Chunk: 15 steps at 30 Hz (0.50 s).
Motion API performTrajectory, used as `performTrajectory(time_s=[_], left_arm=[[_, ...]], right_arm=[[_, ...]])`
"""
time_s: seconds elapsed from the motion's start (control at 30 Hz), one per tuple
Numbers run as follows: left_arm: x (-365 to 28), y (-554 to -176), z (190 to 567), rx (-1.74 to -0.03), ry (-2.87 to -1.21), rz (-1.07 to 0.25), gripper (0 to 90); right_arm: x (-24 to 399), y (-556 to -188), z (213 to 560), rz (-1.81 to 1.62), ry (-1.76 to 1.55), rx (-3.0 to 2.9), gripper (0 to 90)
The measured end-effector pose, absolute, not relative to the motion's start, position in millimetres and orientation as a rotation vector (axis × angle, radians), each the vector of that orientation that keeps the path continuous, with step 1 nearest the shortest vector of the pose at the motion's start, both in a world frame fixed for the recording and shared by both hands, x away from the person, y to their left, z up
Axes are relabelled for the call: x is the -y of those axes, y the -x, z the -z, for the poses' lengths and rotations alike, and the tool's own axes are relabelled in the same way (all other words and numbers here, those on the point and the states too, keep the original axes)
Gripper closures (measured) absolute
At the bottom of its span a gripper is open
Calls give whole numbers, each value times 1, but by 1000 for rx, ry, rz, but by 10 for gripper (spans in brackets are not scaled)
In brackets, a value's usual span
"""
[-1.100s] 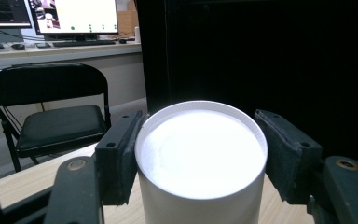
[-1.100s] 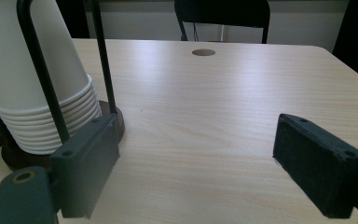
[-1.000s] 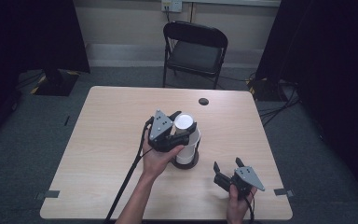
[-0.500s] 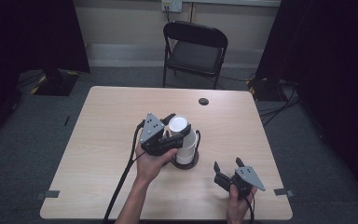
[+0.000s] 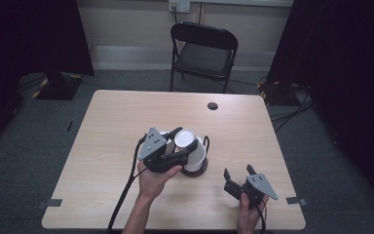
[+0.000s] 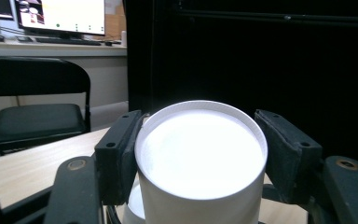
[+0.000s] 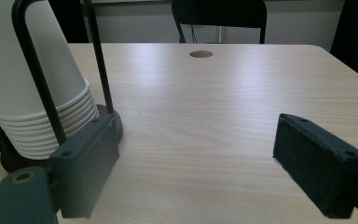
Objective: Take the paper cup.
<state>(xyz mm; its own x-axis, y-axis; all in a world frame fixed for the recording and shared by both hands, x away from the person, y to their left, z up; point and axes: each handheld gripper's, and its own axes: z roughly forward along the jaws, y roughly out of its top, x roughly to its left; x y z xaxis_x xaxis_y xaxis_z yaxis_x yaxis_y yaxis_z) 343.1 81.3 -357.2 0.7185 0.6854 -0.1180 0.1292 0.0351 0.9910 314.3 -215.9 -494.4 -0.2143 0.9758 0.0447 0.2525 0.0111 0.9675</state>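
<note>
A stack of white paper cups [image 5: 196,158] stands upside down in a black wire holder [image 7: 100,60] on a round dark base [image 5: 202,171], near the table's middle front. My left gripper [image 5: 184,142] is shut on the top cup [image 5: 185,140], which is tilted and raised off the stack. In the left gripper view both pads press the sides of that cup [image 6: 200,163], its flat bottom facing the camera. My right gripper [image 5: 237,171] rests open near the table's front right. In its own view the right gripper [image 7: 196,135] has nothing between its jaws, and the cup stack [image 7: 32,93] rises at the left.
A black folding chair [image 5: 202,48] stands behind the wooden table [image 5: 112,126]. A dark round cable hole [image 5: 213,106] sits at the table's far middle. Cables lie on the floor at the right [image 5: 287,109]. The left gripper's cable [image 5: 126,185] trails off the front edge.
My left gripper has moved left and slightly toward the person with the top cup, drawing it off the stack and tilting it. The right gripper has stayed still.
</note>
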Motion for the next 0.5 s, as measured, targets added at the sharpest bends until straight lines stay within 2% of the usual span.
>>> performTrajectory(time_s=[0.1, 0.5], left_arm=[[-94, -340, 364, -715, -1455, -451, 349], [-122, -330, 374, -749, -1417, -457, 350]], right_arm=[[215, -315, 494, -1247, -1294, -1570, 137], [214, -316, 494, -1272, -1288, -1573, 139]])
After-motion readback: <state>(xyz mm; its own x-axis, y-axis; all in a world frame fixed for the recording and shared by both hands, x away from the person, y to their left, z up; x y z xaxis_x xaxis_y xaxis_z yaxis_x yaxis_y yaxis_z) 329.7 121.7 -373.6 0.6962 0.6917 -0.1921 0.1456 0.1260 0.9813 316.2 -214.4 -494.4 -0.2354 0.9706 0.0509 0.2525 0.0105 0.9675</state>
